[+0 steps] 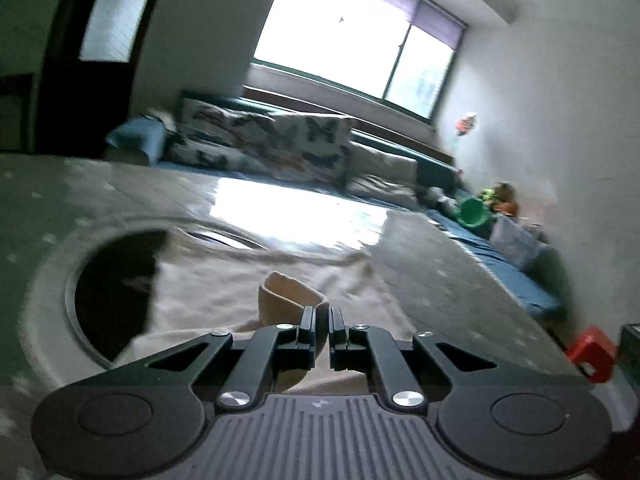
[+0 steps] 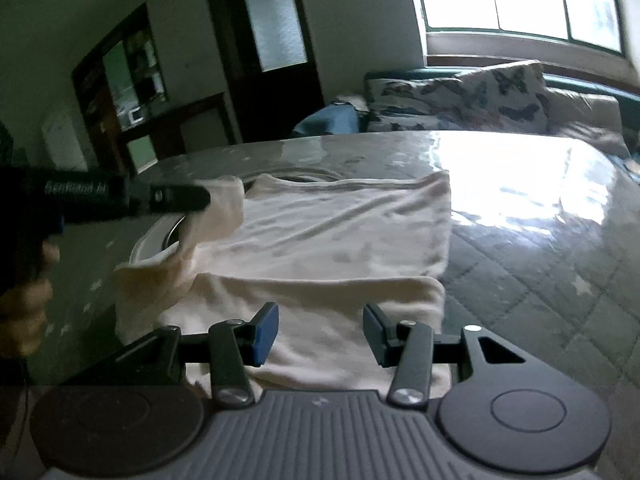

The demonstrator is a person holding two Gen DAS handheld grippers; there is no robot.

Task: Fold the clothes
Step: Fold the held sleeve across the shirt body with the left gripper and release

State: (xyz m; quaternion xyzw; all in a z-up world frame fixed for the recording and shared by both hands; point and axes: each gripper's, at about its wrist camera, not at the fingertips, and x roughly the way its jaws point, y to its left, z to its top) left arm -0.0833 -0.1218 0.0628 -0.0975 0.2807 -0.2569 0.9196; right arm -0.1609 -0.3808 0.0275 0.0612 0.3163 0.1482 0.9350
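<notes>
**Left pinching sleeve end, right open over the hem**

Left gripper point(image 2: 206, 199): comes in from the left edge of the right wrist view, roughly level, raised off the table point(image 2: 540, 240). A hand point(image 2: 24, 308) shows below it at frame edge. In its own view the left gripper point(image 1: 323, 322) has jaws nearly together, clamped on a fold of cream fabric that curls up just past the tips. That fabric is the sleeve point(image 2: 218, 216), lifted clear of the surface and draping back down to the body of the garment.

Right gripper point(image 2: 320, 330): angled downward over the near edge of the cream shirt point(image 2: 332, 236). Jaws about half spread, blue pads point(image 2: 267, 332) apart, nothing between them; can't tell whether the tips touch the cloth below.

Shirt lies flat on the grey star-print table cover, near portion already folded over, neckline on the far side. Left wrist frame is motion-blurred.
</notes>
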